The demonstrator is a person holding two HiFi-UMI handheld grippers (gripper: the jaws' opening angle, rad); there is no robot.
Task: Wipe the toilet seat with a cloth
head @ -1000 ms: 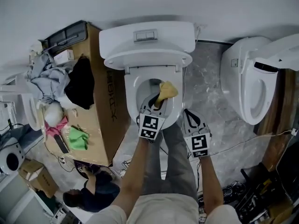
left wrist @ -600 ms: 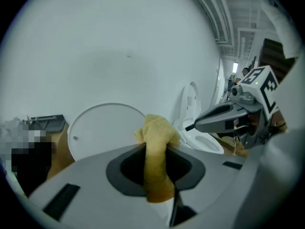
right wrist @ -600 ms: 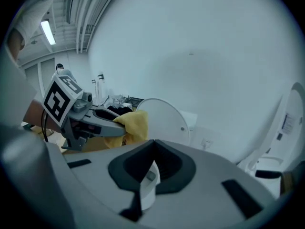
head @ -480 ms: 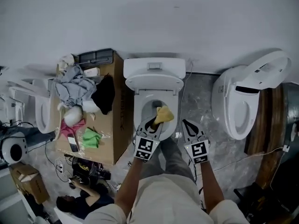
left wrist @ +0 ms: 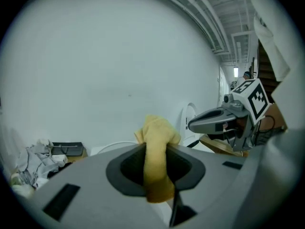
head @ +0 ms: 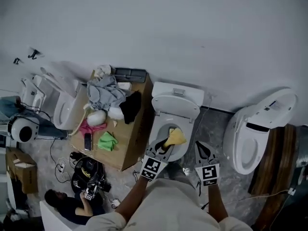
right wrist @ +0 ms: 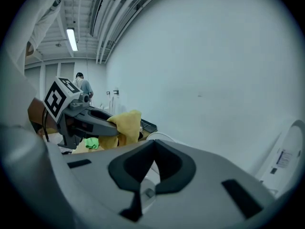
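the yellow cloth (head: 175, 137) is pinched in the left gripper (head: 165, 147). in the left gripper view the two jaws close on a folded strip of it, and the rest bunches up beyond the tips. from the head view it sits over the open bowl of the white toilet (head: 159, 129), toward the bowl's 3 o'clock side. whether it touches the toilet seat (head: 167, 156) cannot be told. the lid (head: 176, 108) stands raised at the bowl's 12 o'clock.

the right gripper (head: 201, 148) is just beside the toilet at its 4 o'clock, apart from the cloth. its jaws are pressed together with nothing between them.

at the toilet's 9 o'clock stands a cardboard box (head: 131, 143), touching or nearly touching it. on top lie a heap of grey clothes (head: 102, 93), a black garment (head: 130, 107), a green rag (head: 107, 141) and a phone (head: 87, 141).

a second toilet (head: 250, 141) with its lid up stands at 3 o'clock — well apart. a third toilet (head: 65, 110) stands beyond the box at 9 o'clock. a person (head: 72, 202) sits on the floor at 7 o'clock.
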